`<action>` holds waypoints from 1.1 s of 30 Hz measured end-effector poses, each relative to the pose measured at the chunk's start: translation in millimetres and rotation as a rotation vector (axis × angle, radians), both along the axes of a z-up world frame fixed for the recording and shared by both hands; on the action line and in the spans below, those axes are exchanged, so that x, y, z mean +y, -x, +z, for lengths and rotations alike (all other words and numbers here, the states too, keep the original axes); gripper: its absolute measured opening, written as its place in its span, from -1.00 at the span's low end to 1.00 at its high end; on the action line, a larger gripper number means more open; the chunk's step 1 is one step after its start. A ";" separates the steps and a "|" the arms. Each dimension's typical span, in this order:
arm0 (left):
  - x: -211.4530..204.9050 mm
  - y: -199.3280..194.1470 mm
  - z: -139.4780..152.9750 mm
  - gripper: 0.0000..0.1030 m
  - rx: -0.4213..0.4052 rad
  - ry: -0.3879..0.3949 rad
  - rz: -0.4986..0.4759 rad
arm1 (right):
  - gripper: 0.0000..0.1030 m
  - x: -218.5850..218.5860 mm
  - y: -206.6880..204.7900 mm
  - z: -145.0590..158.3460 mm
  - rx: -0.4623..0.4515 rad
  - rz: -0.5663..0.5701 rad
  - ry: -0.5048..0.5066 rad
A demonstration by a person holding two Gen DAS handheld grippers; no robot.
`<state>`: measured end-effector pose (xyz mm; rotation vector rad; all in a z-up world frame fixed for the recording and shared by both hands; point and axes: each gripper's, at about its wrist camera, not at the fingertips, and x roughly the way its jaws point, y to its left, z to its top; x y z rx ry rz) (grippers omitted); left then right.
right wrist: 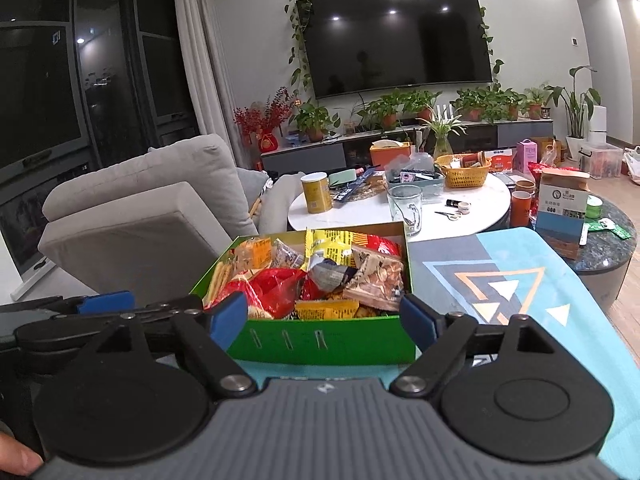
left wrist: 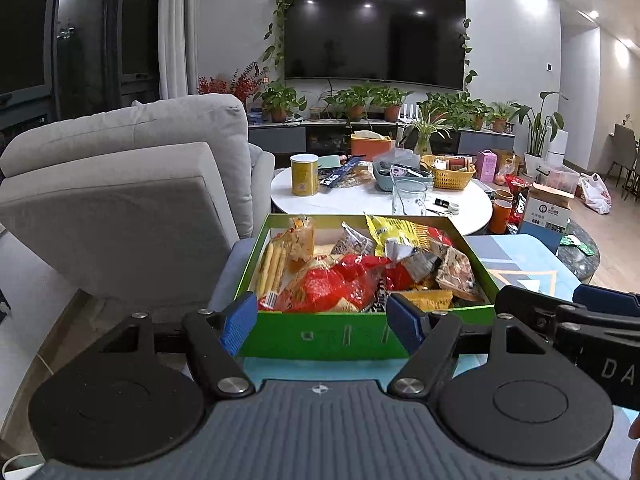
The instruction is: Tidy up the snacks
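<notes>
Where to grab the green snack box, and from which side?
Grip the green box by its thin upright near wall, one jaw inside the rim, one outside, coming from the near side. The box looks too wide to span, and the snack packets are heaped loosely.

We look along our left gripper [left wrist: 322, 322], its blue pads [left wrist: 239, 322] standing apart on either side of the near wall of a green box [left wrist: 320, 340]; whether they touch it we cannot tell. The box sits on a blue patterned mat [left wrist: 520, 268] and is heaped with snack packets [left wrist: 360, 272], red, yellow and clear. Our right gripper [left wrist: 580, 316] shows at the right edge, just beside the box. Beyond lie a grey sofa [left wrist: 132, 184], a cluttered white round table [left wrist: 380, 200] and a wall-mounted television [left wrist: 374, 32].
</notes>
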<state>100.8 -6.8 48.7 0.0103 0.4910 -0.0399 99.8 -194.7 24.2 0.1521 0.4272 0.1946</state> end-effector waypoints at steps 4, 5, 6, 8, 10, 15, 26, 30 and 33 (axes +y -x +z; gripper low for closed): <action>-1.8 13.4 -0.7 0.34 -0.009 -0.003 0.006 | -0.07 -3.1 6.8 -0.5 -0.004 -0.008 0.001; -2.0 16.3 -0.9 0.35 -0.010 -0.004 0.008 | -0.07 -3.2 9.5 -0.9 -0.006 -0.010 0.002; -2.2 19.5 -1.3 0.41 -0.010 -0.005 0.010 | -0.07 -3.3 11.3 -1.0 -0.008 -0.010 0.004; -2.0 23.6 -1.6 0.50 -0.010 -0.005 0.016 | -0.07 -3.2 14.0 -0.3 -0.009 -0.008 0.006; -2.1 29.1 -2.1 0.50 -0.013 -0.009 0.021 | -0.07 -4.0 17.2 0.3 -0.016 -0.009 0.006; -2.0 38.5 -3.2 0.53 -0.005 -0.026 0.029 | -0.07 -4.7 22.5 -0.3 -0.022 -0.002 0.003; -1.1 49.1 -9.1 0.53 -0.002 -0.014 0.034 | -0.07 -5.8 27.6 -3.7 -0.018 0.003 0.007; -3.5 47.9 -12.8 0.53 0.012 -0.027 0.036 | -0.07 -8.1 30.4 -5.2 -0.014 0.002 0.006; -5.2 49.7 -14.8 0.53 0.013 -0.035 0.039 | -0.07 -8.5 31.4 -5.9 -0.011 0.003 0.004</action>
